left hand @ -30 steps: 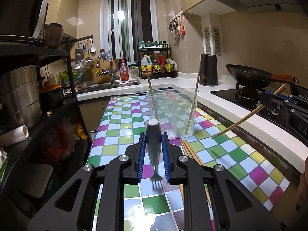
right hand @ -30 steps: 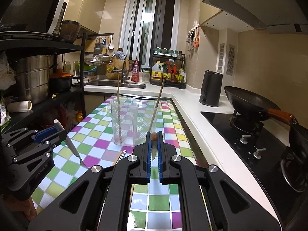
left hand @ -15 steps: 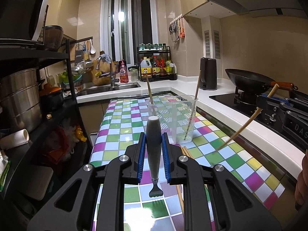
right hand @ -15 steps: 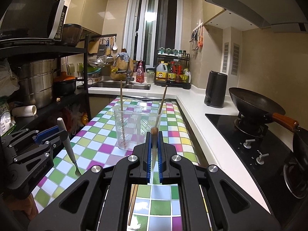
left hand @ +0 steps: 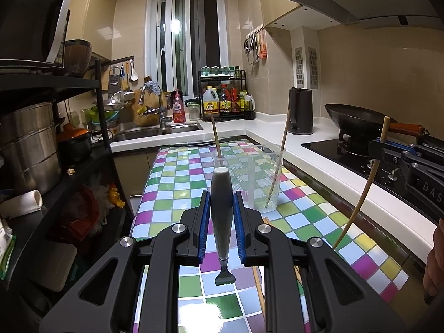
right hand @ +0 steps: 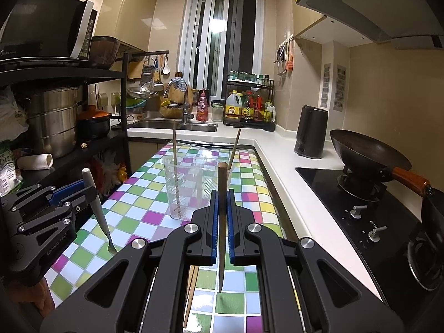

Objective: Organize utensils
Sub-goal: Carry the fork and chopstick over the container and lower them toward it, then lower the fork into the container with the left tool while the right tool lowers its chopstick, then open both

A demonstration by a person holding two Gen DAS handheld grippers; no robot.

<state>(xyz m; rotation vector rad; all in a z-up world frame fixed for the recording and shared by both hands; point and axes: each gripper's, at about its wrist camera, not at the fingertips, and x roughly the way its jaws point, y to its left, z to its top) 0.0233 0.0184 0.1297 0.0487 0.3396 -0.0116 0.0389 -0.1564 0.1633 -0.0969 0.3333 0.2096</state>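
Note:
My left gripper (left hand: 221, 204) is shut on a grey-handled fork (left hand: 221, 208), held upright with its tines down above the checkered table. It also shows in the right wrist view (right hand: 91, 191). My right gripper (right hand: 222, 205) is shut on a wooden chopstick (right hand: 222, 222), held upright; the chopstick also shows in the left wrist view (left hand: 360, 194). A clear plastic cup (left hand: 249, 174) stands ahead on the table with two chopsticks (left hand: 280, 163) leaning in it. More chopsticks (left hand: 259, 285) lie on the table below the grippers.
The checkered table (left hand: 172, 183) runs toward a sink (left hand: 155, 131). A black shelf rack (left hand: 41, 149) with pots is at the left. At the right are a white counter (right hand: 277, 149), a kettle (right hand: 310, 131), a stove and a wok (right hand: 369, 149).
Both grippers have lifted and pulled back from the cup, carrying the fork and the chopstick. The chopstick has turned from slanted to nearly upright.

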